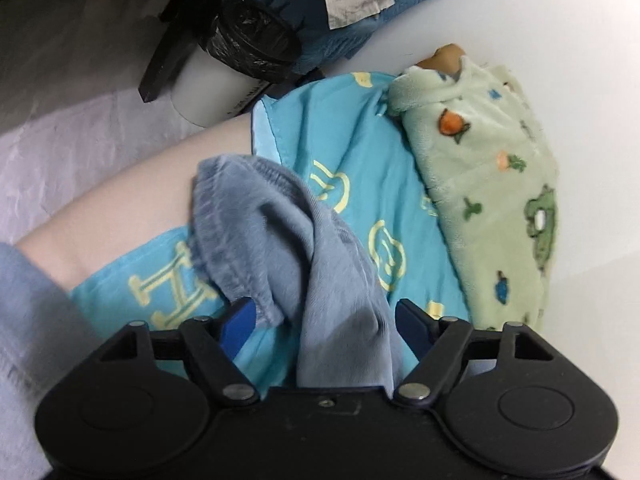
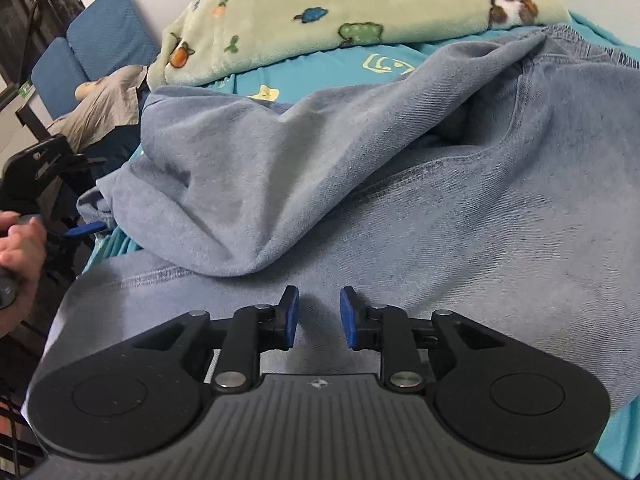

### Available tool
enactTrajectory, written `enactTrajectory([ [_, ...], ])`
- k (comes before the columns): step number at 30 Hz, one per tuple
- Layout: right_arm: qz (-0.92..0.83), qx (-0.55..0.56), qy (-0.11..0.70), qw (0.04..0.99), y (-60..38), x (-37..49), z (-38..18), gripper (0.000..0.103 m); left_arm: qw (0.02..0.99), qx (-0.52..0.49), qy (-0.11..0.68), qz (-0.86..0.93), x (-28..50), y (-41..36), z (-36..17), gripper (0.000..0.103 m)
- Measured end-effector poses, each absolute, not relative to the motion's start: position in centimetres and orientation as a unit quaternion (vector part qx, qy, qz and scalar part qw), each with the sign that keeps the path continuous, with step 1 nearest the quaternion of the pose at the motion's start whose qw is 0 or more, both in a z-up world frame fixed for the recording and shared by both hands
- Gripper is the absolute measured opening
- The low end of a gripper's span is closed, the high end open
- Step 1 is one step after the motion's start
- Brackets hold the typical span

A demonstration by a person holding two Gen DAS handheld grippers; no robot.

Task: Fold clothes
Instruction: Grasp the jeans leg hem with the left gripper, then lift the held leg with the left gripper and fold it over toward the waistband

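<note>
My left gripper [image 1: 326, 316]: fingers wide apart, fabric between them. My right gripper [image 2: 319, 317]: fingers parted, nothing held.

We find very little readable text here. On the turquoise cloth [image 1: 360, 152] in the left wrist view, a large pale-yellow capital "H" [image 1: 172, 284] is printed near the lower left, w/ serifs, partly covered by grey fabric. The other yellow marks on that cloth look like outline pics, not letters. The white cylinder [image 1: 208, 88] beside it carries a thin strip of dark print [image 1: 250, 98] along its side, too small & blurred for us to read. In the right wrist view, a small green sticker [image 2: 26, 90] at the far left is illegible.
</note>
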State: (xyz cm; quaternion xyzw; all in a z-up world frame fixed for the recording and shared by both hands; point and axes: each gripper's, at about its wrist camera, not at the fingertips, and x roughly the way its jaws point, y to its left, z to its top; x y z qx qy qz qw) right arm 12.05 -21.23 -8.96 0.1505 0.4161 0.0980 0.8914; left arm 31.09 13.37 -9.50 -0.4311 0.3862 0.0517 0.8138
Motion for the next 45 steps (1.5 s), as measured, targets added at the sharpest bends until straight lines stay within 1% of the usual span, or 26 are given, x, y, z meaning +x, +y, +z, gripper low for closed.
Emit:
enactTrajectory([
  [4, 0.097, 0.150, 0.415, 0.892, -20.9, 12.3, -8.9, 0.026, 0.806, -0.410, 0.421, 0.069, 33.4, 12.7, -9.8, 0.074],
  [6, 0.099, 0.152, 0.415, 0.892, -20.8, 12.3, -8.9, 0.028, 0.805, -0.398, 0.432, 0.082, 34.4, 12.6, -10.1, 0.069],
  [8, 0.100, 0.151, 0.414, 0.892, -20.8, 12.2, -8.9, 0.029, 0.807, -0.384, 0.439, 0.090, 34.8, 12.6, -10.0, 0.059],
  [9, 0.100, 0.150, 0.414, 0.892, -20.8, 12.2, -8.9, 0.029, 0.810, -0.377, 0.440, 0.091, 34.9, 12.7, -9.8, 0.044],
  [10, 0.100, 0.150, 0.414, 0.892, -20.7, 12.1, -8.9, 0.029, 0.813, -0.369, 0.441, 0.092, 35.0, 12.7, -9.6, 0.034],
  [11, 0.100, 0.149, 0.414, 0.892, -20.7, 12.1, -8.8, 0.029, 0.815, -0.362, 0.442, 0.093, 35.0, 12.8, -9.5, 0.018],
  [13, 0.101, 0.148, 0.413, 0.893, -20.7, 12.1, -8.8, 0.029, 0.820, -0.347, 0.444, 0.096, 35.1, 13.0, -9.1, 0.011],
  [15, 0.101, 0.146, 0.413, 0.893, -20.7, 12.1, -8.8, 0.029, 0.829, -0.337, 0.435, 0.095, 35.0, 13.1, -8.2, 0.009],
  [19, 0.106, 0.144, 0.412, 0.893, -20.7, 12.0, -8.8, 0.030, 0.873, -0.325, 0.359, 0.057, 33.4, 13.6, -3.6, 0.008],
  [23, 0.109, 0.147, 0.413, 0.892, -20.9, 12.0, -8.8, 0.030, 0.900, -0.333, 0.281, 0.024, 29.4, 15.3, 1.3, 0.008],
  [26, 0.110, 0.148, 0.414, 0.891, -20.9, 12.0, -8.8, 0.030, 0.907, -0.337, 0.249, 0.026, 26.0, 17.3, 2.6, 0.008],
  [29, 0.111, 0.145, 0.414, 0.892, -20.8, 12.0, -8.8, 0.031, 0.894, -0.364, 0.256, 0.039, 23.4, 20.1, 0.5, 0.008],
  [33, 0.115, 0.143, 0.414, 0.892, -20.8, 11.9, -8.8, 0.031, 0.855, -0.415, 0.301, 0.077, 21.3, 23.1, -5.3, 0.009],
  [36, 0.118, 0.141, 0.414, 0.891, -20.8, 11.8, -8.7, 0.031, 0.837, -0.428, 0.326, 0.102, 20.7, 23.7, -8.6, 0.009],
  [40, 0.117, 0.138, 0.414, 0.892, -20.8, 11.8, -8.6, 0.031, 0.826, -0.430, 0.346, 0.115, 20.8, 23.9, -10.3, 0.010],
  [43, 0.119, 0.133, 0.413, 0.893, -20.6, 12.1, -8.5, 0.033, 0.825, -0.422, 0.358, 0.117, 20.9, 23.7, -10.7, 0.013],
  [44, 0.120, 0.131, 0.413, 0.893, -20.5, 12.1, -8.5, 0.034, 0.824, -0.420, 0.362, 0.117, 21.0, 23.7, -10.8, 0.015],
  [45, 0.122, 0.130, 0.413, 0.893, -20.4, 12.1, -8.4, 0.035, 0.822, -0.424, 0.363, 0.116, 20.9, 23.7, -10.9, 0.023],
])
